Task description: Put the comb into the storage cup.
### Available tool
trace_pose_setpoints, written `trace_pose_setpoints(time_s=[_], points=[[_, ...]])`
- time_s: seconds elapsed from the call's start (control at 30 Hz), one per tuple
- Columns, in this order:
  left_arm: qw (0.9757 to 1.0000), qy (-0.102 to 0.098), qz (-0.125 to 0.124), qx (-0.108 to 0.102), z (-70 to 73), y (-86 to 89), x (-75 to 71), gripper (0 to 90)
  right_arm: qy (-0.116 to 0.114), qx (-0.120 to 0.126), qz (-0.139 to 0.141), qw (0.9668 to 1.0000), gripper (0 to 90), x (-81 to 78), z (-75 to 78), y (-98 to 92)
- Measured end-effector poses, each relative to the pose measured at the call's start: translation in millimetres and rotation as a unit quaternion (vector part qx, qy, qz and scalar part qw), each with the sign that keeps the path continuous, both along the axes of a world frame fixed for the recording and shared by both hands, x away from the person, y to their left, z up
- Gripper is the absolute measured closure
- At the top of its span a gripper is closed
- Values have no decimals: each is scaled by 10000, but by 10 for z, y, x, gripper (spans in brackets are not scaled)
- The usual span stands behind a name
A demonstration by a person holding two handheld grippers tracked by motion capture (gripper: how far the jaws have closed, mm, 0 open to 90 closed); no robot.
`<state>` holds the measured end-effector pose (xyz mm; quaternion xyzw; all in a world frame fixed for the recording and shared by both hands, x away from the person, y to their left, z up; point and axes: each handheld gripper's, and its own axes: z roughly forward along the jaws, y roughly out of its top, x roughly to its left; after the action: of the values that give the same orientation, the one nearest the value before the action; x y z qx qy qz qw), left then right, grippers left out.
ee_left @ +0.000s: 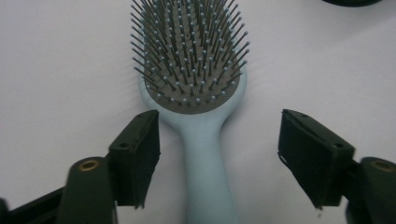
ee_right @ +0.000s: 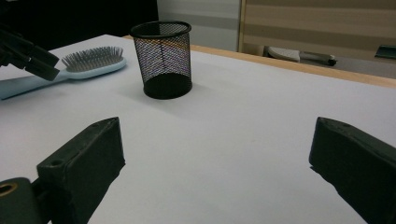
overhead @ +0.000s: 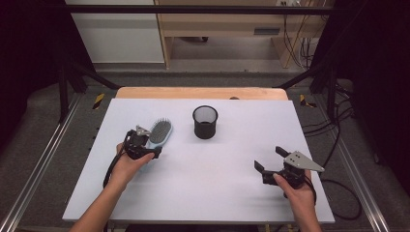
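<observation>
While our left gripper (ee_left: 219, 158) straddles the brush (ee_left: 198, 88) handle

We see its jaws spread, pads clear of the handle, which runs straight ahead between them on the table (overhead: 232, 174); our right gripper (overhead: 270, 159) gapes empty, well apart.

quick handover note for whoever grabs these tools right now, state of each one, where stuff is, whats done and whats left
Left tool: open, jaws either side of the hairbrush handle, left pad close to it, right pad well clear. No grip yet.
Right tool: open, nothing between the jaws, over bare table at the right.
Hairbrush lies flat, bristles up, left of the mesh cup, which stands upright and looks empty.
Done: left tool lined up.
Left: likely close on the handle, lift, perhaps drop the brush in the cup.
</observation>
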<state>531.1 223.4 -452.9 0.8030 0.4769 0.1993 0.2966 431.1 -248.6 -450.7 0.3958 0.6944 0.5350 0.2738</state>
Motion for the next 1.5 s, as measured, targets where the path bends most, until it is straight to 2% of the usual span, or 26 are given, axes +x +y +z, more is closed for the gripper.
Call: trace_pose_setpoints(time_s=[0.13, 0.5, 0.9, 1.13, 1.3, 1.5], points=[[9999, 118, 31, 18, -23, 18, 29, 419, 9, 1, -1, 10000, 34, 0, 0, -2], [9996, 257, 85, 46, -67, 42, 67, 541, 20, 1, 8, 10000, 35, 0, -2, -3], [9988, 433, 191, 77, -103, 67, 106, 605, 28, -9, 35, 10000, 35, 5, -6, 2], [9990, 371, 156, 201, -111, 40, 91, 609, 54, -30, 52, 10000, 35, 9, -12, 12], [9993, 321, 128, 125, -119, 59, 73, 689, 65, -25, 54, 10000, 35, 8, -15, 10], [9994, 300, 43, 150, -115, 63, 73, 695, 65, -15, 56, 10000, 35, 10, -16, 8]])
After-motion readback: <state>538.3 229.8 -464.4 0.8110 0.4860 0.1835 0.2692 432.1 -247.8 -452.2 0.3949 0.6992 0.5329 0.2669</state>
